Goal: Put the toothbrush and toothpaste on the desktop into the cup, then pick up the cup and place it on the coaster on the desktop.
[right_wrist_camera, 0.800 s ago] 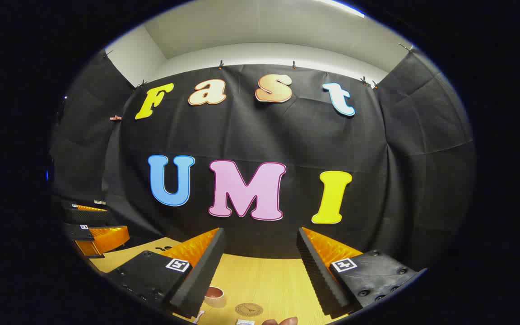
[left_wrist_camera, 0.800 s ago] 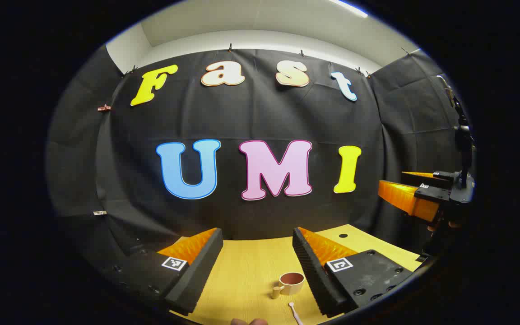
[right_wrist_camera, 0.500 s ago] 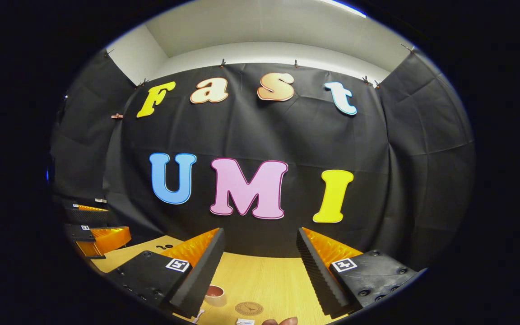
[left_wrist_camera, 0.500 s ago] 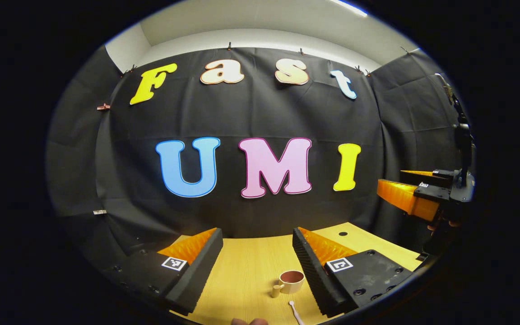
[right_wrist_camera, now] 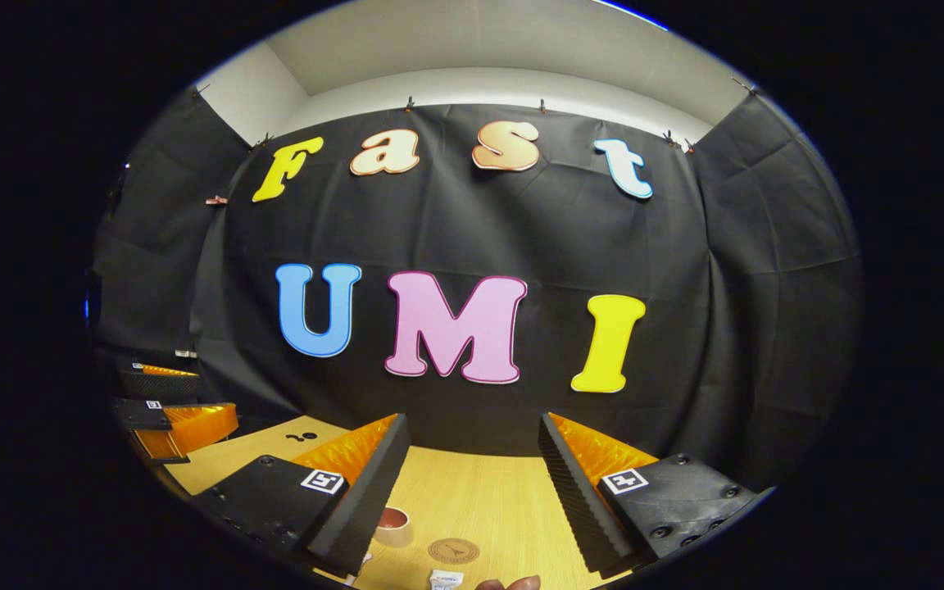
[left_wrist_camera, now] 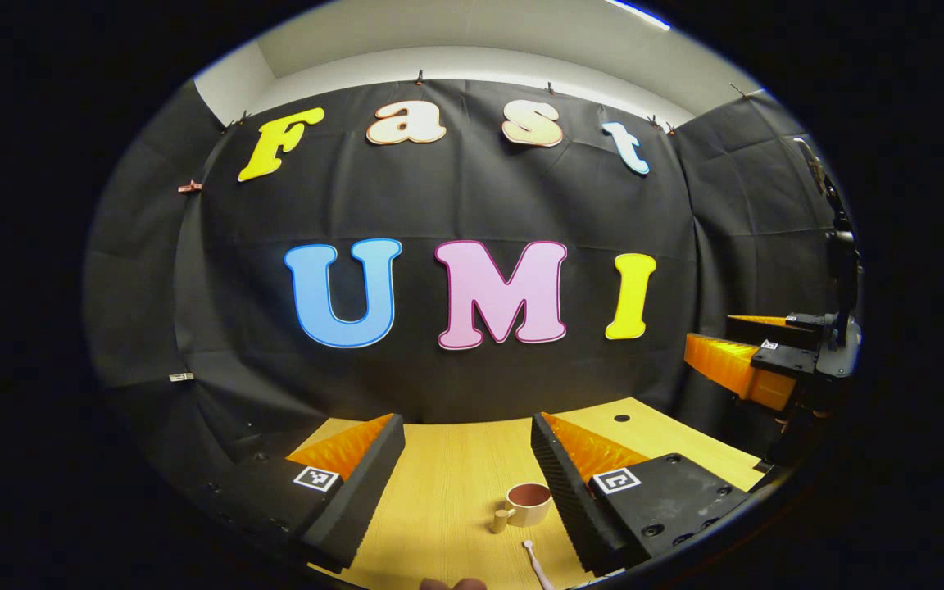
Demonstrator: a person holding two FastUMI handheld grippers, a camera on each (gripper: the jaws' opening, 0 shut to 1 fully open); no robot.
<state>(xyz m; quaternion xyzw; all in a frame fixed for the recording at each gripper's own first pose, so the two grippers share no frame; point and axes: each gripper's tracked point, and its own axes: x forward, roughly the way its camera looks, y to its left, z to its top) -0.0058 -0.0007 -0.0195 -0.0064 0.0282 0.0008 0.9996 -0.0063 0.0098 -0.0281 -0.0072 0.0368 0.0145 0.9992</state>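
Both views have tipped down a little since the earlier frames, so more of the desk (left_wrist_camera: 447,483) shows and the cup sits slightly higher in each picture; nothing on the desk itself has shifted. In the left gripper view the left tool (left_wrist_camera: 465,479) hangs above the desk with its jaws wide and nothing between them, and the right tool (right_wrist_camera: 472,483) in its own view is the same, wide and empty. The cup (left_wrist_camera: 528,504) stands upright near the left tool's right finger, its handle toward the camera; in the right gripper view it is half hidden behind the right tool's left finger. The coaster (right_wrist_camera: 453,551) lies flat just beside the cup, apart from it. The toothbrush (left_wrist_camera: 536,564) is cut off at the lower edge, only its pale head end and a bit of handle visible. A small white item (right_wrist_camera: 444,580) at the bottom edge is probably the toothpaste, though too little shows to be sure. The risk lies there: both things to be grasped lie at the very rim of view, so a descent could miss the thin toothbrush or nudge the light cup over.
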